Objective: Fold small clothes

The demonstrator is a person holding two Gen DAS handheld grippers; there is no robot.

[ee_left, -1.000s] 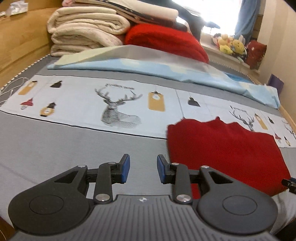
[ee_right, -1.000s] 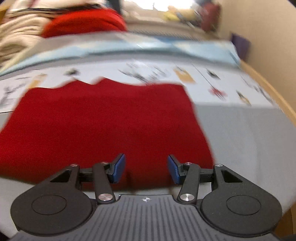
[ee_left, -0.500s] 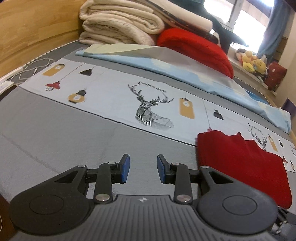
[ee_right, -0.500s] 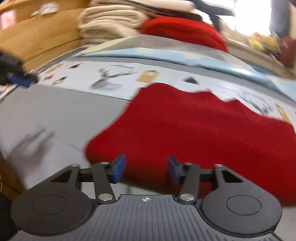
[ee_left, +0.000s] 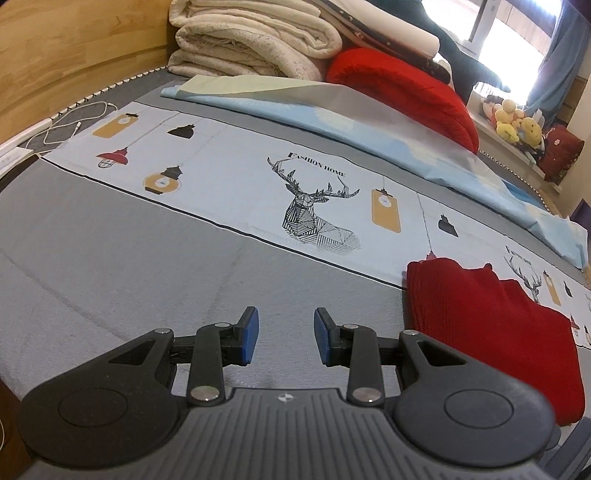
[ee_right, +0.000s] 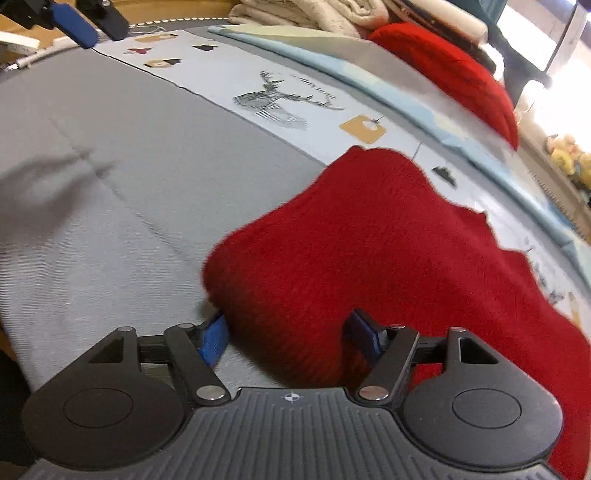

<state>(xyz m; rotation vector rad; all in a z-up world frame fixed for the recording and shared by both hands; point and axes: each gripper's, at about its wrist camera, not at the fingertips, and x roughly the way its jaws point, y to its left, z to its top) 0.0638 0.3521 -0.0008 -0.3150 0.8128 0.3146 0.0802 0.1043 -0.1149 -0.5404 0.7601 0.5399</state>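
A folded red knit garment lies on the grey bed sheet. It also shows at the right of the left wrist view. My right gripper is open, and the garment's near left corner sits between its blue pads. My left gripper is open and empty over bare grey sheet, to the left of the garment. The left gripper also shows at the top left of the right wrist view.
A printed light-blue panel with a deer runs across the bed. Behind it lie a pale blue folded sheet, a red pillow and stacked cream blankets. A wooden headboard and white cable are at left.
The right gripper has swung left and moved in, so the garment's left corner now lies between its fingers. The left gripper has moved left, away from the garment.
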